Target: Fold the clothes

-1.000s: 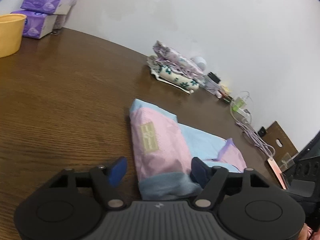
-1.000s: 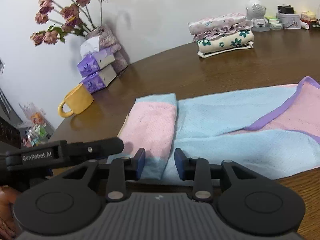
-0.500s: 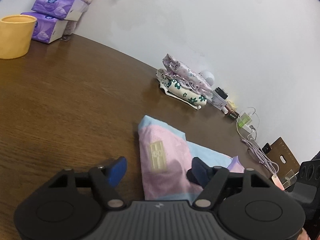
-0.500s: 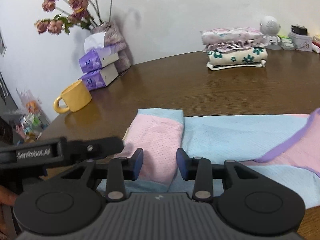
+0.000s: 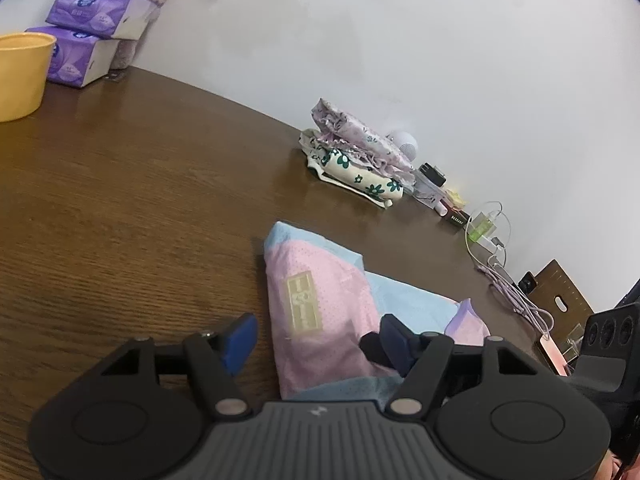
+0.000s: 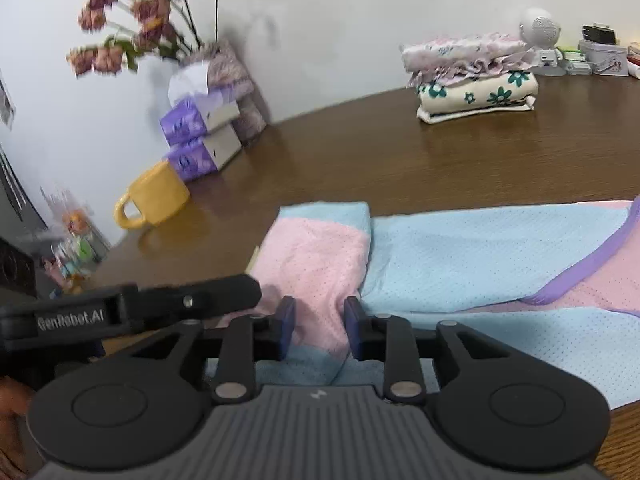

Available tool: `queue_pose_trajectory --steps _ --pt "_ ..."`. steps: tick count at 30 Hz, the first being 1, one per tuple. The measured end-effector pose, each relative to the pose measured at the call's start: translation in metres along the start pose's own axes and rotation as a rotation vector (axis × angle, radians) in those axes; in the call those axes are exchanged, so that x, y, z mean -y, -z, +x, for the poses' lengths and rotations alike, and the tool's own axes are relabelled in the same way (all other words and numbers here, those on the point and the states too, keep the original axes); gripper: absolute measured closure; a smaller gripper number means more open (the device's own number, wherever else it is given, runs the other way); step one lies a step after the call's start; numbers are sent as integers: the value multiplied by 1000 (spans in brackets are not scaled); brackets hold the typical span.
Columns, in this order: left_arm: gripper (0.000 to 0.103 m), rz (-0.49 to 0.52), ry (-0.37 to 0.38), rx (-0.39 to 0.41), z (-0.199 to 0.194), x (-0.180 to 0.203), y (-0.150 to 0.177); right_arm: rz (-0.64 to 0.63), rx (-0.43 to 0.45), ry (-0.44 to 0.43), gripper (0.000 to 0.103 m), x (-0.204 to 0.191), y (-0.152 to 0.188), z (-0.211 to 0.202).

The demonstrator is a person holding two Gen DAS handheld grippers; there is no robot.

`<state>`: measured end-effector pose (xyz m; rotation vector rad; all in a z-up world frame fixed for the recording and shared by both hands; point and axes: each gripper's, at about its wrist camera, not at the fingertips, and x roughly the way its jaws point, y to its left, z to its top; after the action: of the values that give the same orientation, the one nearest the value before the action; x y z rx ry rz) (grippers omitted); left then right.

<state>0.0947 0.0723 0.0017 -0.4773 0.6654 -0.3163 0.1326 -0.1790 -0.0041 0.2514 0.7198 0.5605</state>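
A pink, light-blue and purple-trimmed garment lies partly folded on the brown wooden table. Its folded pink end with a beige label lies between the fingers of my left gripper, which is open around it. My right gripper straddles the same pink end with its blue pads a small gap apart, not pinching the cloth. The left gripper's body also shows in the right wrist view.
A stack of folded floral clothes sits at the back by the wall. A yellow mug, purple tissue packs and dried flowers stand at the left. Cables and small items line the wall.
Both grippers drew back and rose a little from the folded pink end. The left gripper stays wide open. The right gripper's gap has widened slightly.
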Motion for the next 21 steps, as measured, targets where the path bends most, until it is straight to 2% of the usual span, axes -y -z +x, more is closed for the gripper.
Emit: queue_pose_trajectory --steps 1,3,5,15,18,21 --pt "26 -5 -4 4 -1 -1 0 16 20 -5 55 3 -1 -4" --pt "22 -15 -24 9 -2 -3 -1 39 53 -7 51 9 -1 -11" --pt "22 -24 -46 1 -2 -5 -1 59 75 -10 41 16 -2 -16" --pt "20 -40 -86 6 -1 -6 -1 19 79 -26 27 20 1 -26" --pt "18 -48 -94 8 -1 -4 0 4 83 -34 20 22 2 -31" --pt "9 -61 -84 5 -1 -3 0 -11 98 -32 6 25 2 -37"
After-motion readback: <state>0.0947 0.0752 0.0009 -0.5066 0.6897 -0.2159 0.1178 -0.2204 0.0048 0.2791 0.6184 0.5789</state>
